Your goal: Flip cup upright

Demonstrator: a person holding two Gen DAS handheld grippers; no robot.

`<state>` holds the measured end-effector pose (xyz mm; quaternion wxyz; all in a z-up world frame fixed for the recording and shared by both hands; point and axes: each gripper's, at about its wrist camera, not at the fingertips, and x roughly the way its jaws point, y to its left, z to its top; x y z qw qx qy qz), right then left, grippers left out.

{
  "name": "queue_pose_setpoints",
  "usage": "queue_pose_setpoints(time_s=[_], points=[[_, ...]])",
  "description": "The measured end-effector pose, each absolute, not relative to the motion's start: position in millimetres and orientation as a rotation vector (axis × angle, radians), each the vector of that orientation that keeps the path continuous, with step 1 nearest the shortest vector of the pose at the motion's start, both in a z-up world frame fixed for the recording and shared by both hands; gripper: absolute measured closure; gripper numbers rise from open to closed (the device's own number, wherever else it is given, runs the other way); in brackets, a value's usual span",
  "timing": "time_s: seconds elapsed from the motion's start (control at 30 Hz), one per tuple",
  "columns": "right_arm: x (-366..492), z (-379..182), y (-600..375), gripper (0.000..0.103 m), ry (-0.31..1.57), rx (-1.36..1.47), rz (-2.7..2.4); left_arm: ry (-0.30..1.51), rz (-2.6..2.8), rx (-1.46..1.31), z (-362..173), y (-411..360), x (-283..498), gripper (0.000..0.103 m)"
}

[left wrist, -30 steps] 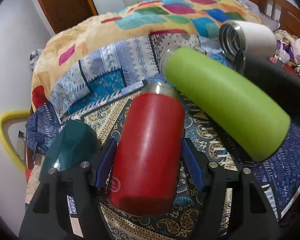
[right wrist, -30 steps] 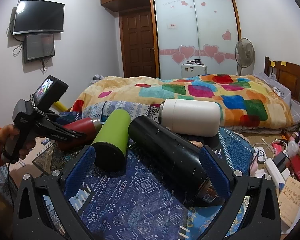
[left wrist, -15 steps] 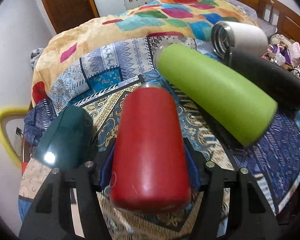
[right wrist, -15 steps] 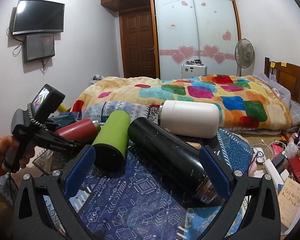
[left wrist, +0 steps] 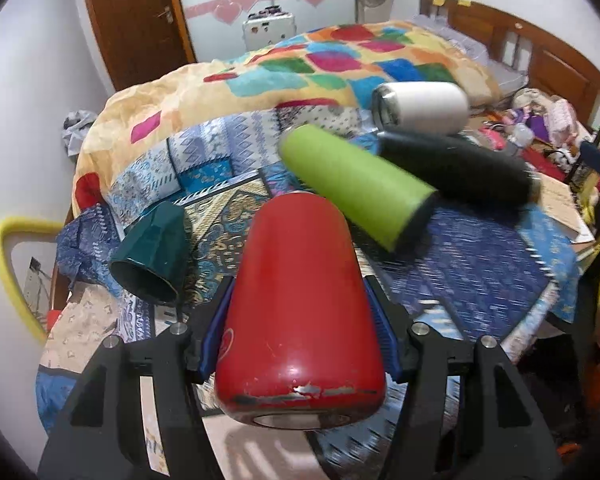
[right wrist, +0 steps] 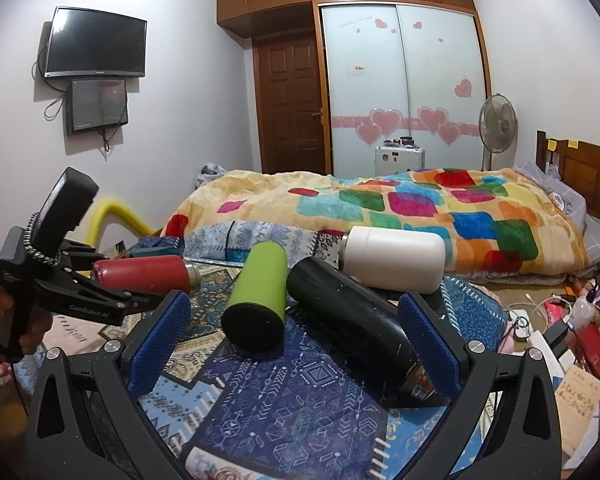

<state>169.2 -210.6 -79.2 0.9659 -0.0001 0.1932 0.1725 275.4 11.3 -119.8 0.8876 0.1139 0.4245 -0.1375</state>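
My left gripper (left wrist: pixel 300 320) is shut on a red cup (left wrist: pixel 300 308), its blue pads pressed on both sides. The cup is lifted off the patterned cloth, its base end toward the camera. In the right wrist view the red cup (right wrist: pixel 140 274) lies about level in the left gripper (right wrist: pixel 148 300), above the table. My right gripper (right wrist: pixel 292 344) is open and empty, its fingers either side of a black flask (right wrist: pixel 352 320) without touching it.
A green cup (left wrist: pixel 356 188), the black flask (left wrist: pixel 456 172) and a white cup (left wrist: pixel 420 108) lie on their sides on the cloth-covered table (left wrist: pixel 480 264). A dark teal cup (left wrist: pixel 152 252) lies at the left. A bed (right wrist: pixel 380 216) stands behind. Clutter lies on the floor at right.
My left gripper has lifted the red cup off the cloth and drawn it back and up. The right gripper has barely moved.
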Motion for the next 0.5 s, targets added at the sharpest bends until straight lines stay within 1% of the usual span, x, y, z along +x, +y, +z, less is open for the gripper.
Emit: queue_pose_setpoints(time_s=[0.23, 0.5], points=[[160, -74, -212, 0.000, 0.378, -0.002, 0.344, 0.850, -0.360, 0.247, -116, -13, 247, 0.041], [154, -78, -216, 0.000, 0.389, -0.022, 0.332, 0.867, -0.448, 0.236, -139, -37, 235, 0.041]])
